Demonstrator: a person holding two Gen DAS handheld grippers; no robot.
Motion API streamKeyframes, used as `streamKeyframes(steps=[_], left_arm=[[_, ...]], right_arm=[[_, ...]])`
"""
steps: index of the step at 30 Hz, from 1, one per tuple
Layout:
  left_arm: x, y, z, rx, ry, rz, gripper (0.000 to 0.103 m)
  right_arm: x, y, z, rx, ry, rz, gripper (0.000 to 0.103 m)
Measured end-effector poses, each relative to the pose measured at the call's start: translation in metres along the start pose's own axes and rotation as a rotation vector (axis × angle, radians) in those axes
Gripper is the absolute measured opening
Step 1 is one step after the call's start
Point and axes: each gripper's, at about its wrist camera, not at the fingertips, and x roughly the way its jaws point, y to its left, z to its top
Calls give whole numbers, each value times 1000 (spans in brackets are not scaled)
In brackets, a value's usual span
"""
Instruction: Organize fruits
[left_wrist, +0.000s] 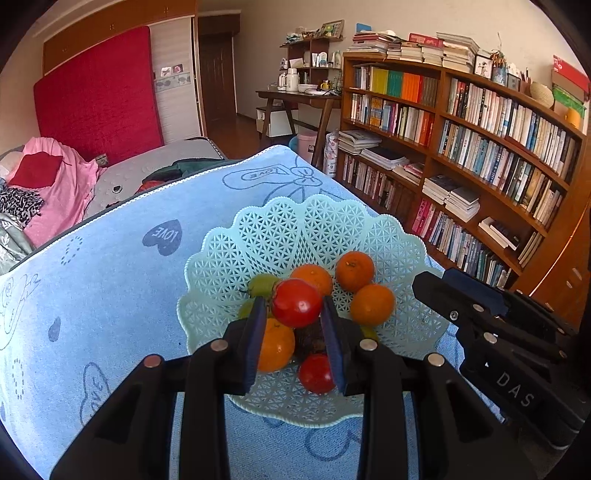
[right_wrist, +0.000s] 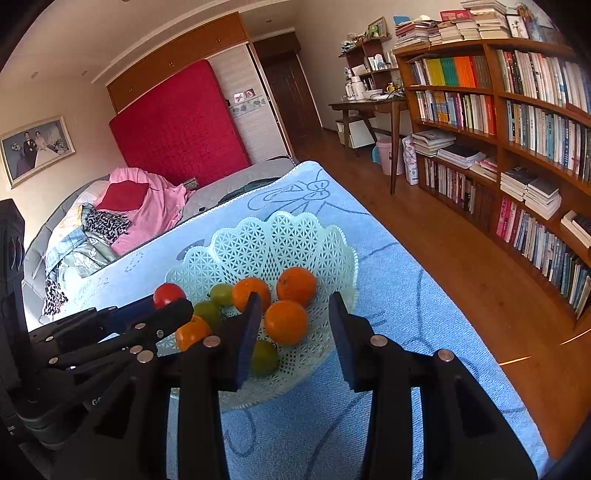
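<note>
A pale green lattice fruit basket (left_wrist: 280, 229) stands on a blue towel (left_wrist: 110, 266); it also shows in the right wrist view (right_wrist: 280, 236). It holds several oranges (left_wrist: 354, 269), green fruits (left_wrist: 262, 284) and a red tomato (left_wrist: 316, 373). My left gripper (left_wrist: 295, 310) is shut on another red tomato (left_wrist: 297, 302) and holds it above the basket; that tomato shows in the right wrist view (right_wrist: 168, 293). My right gripper (right_wrist: 295, 306) is open and empty over the basket's near right side, with an orange (right_wrist: 286, 321) between its fingers' lines.
A wooden bookcase (right_wrist: 517, 147) full of books runs along the right. A bed (right_wrist: 140, 206) with pink bedding lies beyond the towel's far edge. A wooden desk (right_wrist: 369, 107) stands at the back. Wooden floor (right_wrist: 461, 258) lies right of the towel.
</note>
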Motion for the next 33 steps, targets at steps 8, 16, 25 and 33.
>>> streamKeyframes(steps=[8, 16, 25, 33], left_arm=[[6, -9, 3, 10, 8, -18, 34], [1, 16, 3, -87, 14, 47, 74], [-11, 28, -6, -98, 9, 93, 88], [-24, 27, -13, -90, -8, 132, 89]], right_arm=[[-5, -6, -6, 26, -1, -15, 40], [-12, -11, -10, 47, -6, -23, 55], [-17, -9, -16, 50, 5, -20, 67], [-28, -3, -17, 40, -5, -22, 70]])
